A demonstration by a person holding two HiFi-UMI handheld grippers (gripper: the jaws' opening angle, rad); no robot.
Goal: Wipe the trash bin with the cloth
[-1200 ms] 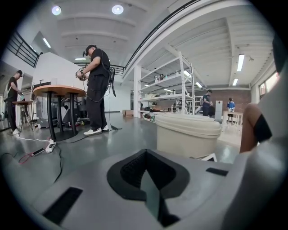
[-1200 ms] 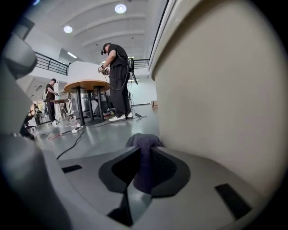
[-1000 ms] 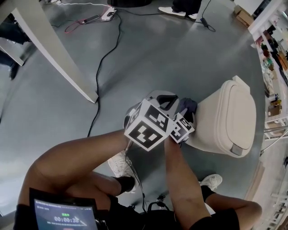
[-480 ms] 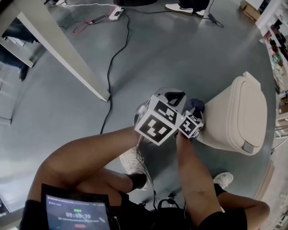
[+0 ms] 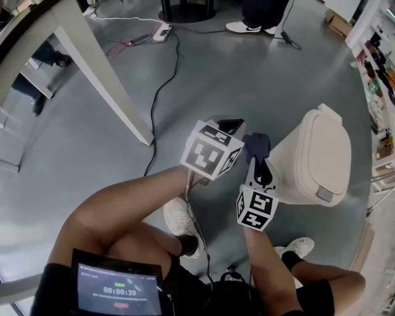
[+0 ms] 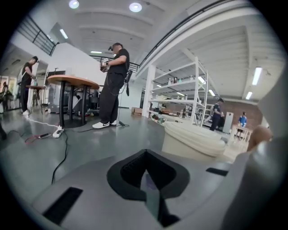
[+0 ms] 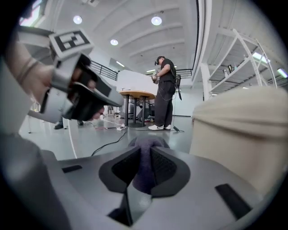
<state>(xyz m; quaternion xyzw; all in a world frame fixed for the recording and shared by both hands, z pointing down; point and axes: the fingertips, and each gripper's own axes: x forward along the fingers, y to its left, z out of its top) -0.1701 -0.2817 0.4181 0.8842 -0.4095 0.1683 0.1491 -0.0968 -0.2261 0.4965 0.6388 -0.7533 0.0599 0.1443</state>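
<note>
Nearest you, at the bottom of the head view, a tablet (image 5: 117, 289) rests against your thigh with its screen lit; just past your knees your two white shoes (image 5: 179, 224) stand on the grey floor (image 5: 92, 160); above them your right gripper (image 5: 259, 162) points away from you, its marker cube close to your forearm, and its jaws are clenched on the cloth (image 5: 256, 145), a dark purple wad that fills the gap between the pads and bulges out past their tips in the right gripper view; your left gripper (image 5: 229, 126) hovers just beside it on the left, a little higher in the head view, and its own view shows the jaws pressed together with nothing gripped between them; the cloth sits just beside the near side wall of the trash bin (image 5: 321, 154), though from these angles you cannot be sure whether it touches the wall or stops a hair short; the bin itself is cream, stands upright on the floor to your right with its lid down, and it fills the right edge of the right gripper view; farther out on your left, a pale table leg (image 5: 102, 83) slants across the floor; a black cable (image 5: 162, 86) runs past it to a power strip (image 5: 162, 31); beyond that, at the far edge, another person's white shoes (image 5: 245, 27) stand near a round black table base (image 5: 187, 11), and shelving (image 6: 189, 94) lines the hall behind the bin.
</note>
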